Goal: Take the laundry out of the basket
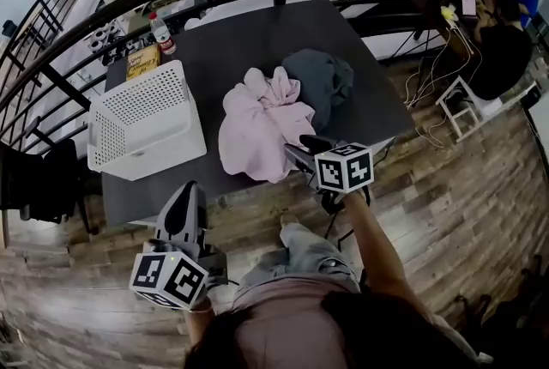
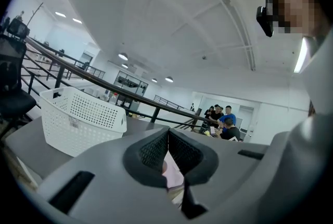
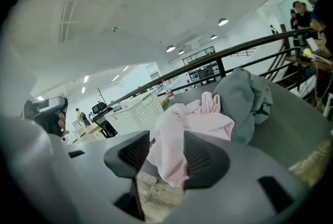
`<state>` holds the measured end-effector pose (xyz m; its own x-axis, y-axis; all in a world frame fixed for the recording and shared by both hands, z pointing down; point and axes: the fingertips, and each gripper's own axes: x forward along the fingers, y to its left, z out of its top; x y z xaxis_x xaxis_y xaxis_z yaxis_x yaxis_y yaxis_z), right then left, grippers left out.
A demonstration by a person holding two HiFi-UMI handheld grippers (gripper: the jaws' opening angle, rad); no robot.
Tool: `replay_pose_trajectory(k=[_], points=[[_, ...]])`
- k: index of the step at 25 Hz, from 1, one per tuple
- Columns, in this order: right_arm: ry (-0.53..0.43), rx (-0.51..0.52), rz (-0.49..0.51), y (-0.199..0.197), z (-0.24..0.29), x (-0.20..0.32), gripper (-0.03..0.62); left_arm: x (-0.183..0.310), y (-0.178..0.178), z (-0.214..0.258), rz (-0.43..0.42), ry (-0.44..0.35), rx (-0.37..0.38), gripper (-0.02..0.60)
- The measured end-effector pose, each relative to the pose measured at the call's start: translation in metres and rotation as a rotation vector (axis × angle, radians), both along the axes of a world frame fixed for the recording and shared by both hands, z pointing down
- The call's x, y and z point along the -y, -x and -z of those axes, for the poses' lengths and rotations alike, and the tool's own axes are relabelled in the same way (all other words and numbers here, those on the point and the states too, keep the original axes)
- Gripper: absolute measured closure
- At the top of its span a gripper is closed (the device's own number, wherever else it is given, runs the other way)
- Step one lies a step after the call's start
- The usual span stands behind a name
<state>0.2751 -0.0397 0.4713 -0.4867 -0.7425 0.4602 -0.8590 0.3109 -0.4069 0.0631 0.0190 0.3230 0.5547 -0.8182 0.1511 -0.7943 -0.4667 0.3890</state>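
A white perforated plastic basket [image 1: 146, 123] stands on the left part of a dark grey table [image 1: 369, 93]. Just to the right of the basket lies a crumpled pale pink garment [image 1: 257, 131], out of the basket and on the tabletop, its near hem drooping over the table's edge. Farther right of the basket, behind the pink one and touching it, sits a bunched grey garment [image 1: 322, 80]. Behind the basket, at the table's far left corner, stand a clear plastic bottle with a red label [image 1: 161, 34] and a flat yellow packet [image 1: 142, 62].

The right gripper [image 1: 296, 153] is to the right of the basket, at the near hem of the pink garment. In the right gripper view its pads [image 3: 200, 152] stand apart, with pink cloth showing in the gap between them and no squeeze on it to be seen. The left gripper [image 1: 189, 190] hangs in front of the basket, off the table's near edge and over the wooden plank floor [image 1: 446, 187]; its pads [image 2: 184, 152] are pressed together at the tips with nothing pinched
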Motion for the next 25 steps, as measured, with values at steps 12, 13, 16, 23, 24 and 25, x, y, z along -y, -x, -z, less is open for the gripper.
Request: replay_pose_trajectory(k=[12, 13, 16, 23, 24, 25], points=[[-0.087, -0.040, -0.120, 0.001, 0.040, -0.052, 0.485, -0.038, 0.020, 0.000, -0.041, -0.001, -0.006, 0.581], [-0.093, -0.054, -0.126, 0.001, 0.042, -0.055, 0.504, -0.040, 0.021, -0.001, -0.043, 0.000, -0.009, 0.582], [-0.107, -0.098, -0.146, 0.000, 0.048, -0.063, 0.543, -0.042, 0.021, -0.005, -0.052, 0.004, -0.018, 0.582], [-0.113, -0.164, -0.169, -0.001, 0.060, -0.074, 0.563, -0.036, 0.016, -0.015, -0.074, 0.033, -0.053, 0.582], [-0.113, -0.173, -0.171, -0.002, 0.062, -0.075, 0.565, -0.035, 0.014, -0.016, -0.078, 0.037, -0.060, 0.582], [-0.113, -0.181, -0.172, -0.004, 0.063, -0.077, 0.566, -0.033, 0.011, -0.017, -0.081, 0.039, -0.068, 0.581]])
